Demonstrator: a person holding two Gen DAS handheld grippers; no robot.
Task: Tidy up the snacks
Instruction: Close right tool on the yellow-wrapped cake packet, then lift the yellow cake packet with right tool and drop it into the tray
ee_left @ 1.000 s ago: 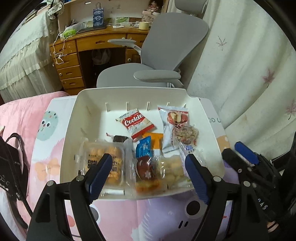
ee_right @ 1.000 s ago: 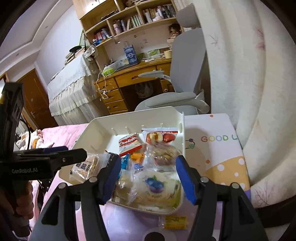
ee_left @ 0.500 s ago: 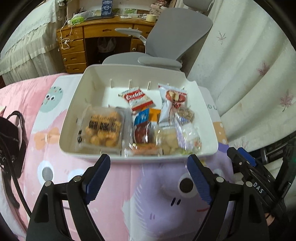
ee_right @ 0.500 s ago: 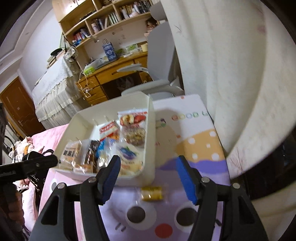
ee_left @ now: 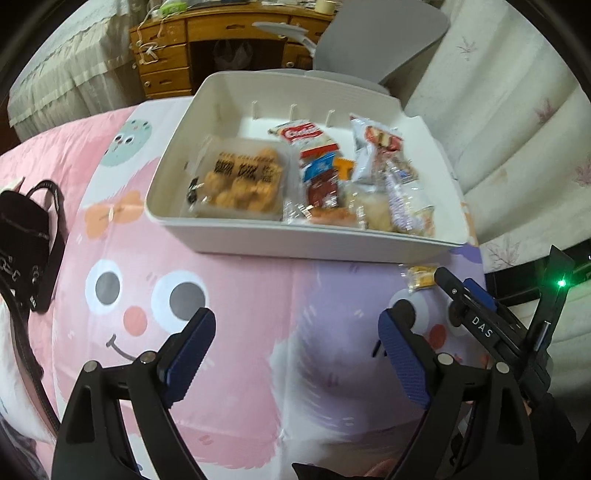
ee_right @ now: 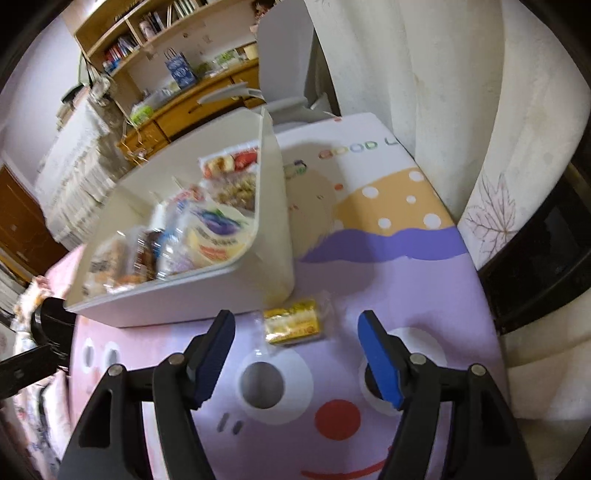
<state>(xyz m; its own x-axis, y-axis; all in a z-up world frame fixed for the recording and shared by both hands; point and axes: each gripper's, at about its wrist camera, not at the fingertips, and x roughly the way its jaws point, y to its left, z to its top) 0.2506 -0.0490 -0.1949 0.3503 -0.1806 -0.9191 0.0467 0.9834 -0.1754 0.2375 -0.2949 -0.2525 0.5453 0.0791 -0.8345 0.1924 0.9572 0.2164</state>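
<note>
A white bin (ee_left: 295, 236) (ee_right: 273, 206) sits on the cartoon-printed cover and holds several wrapped snacks, among them a clear tub of biscuits (ee_left: 240, 177) and a red cookie pack (ee_left: 306, 134). One small yellow snack packet (ee_right: 293, 326) (ee_left: 421, 277) lies loose on the cover just outside the bin's near right corner. My right gripper (ee_right: 297, 328) hovers over that packet, jaws opening, the packet between the fingertips but untouched. My left gripper (ee_left: 297, 328) hangs over bare cover in front of the bin, jaws opening, nothing between them. The right gripper's fingers (ee_left: 469, 306) show in the left wrist view.
A black bag with straps (ee_left: 26, 236) lies at the left on the cover. Behind the bin stand a grey office chair (ee_left: 373, 33) and a wooden desk with drawers (ee_left: 166, 55). Pale curtains (ee_right: 461, 110) hang close on the right.
Both grippers drew back from over the bin's contents towards me and sank. The right one swung to the loose yellow packet. Both jaws spread wider.
</note>
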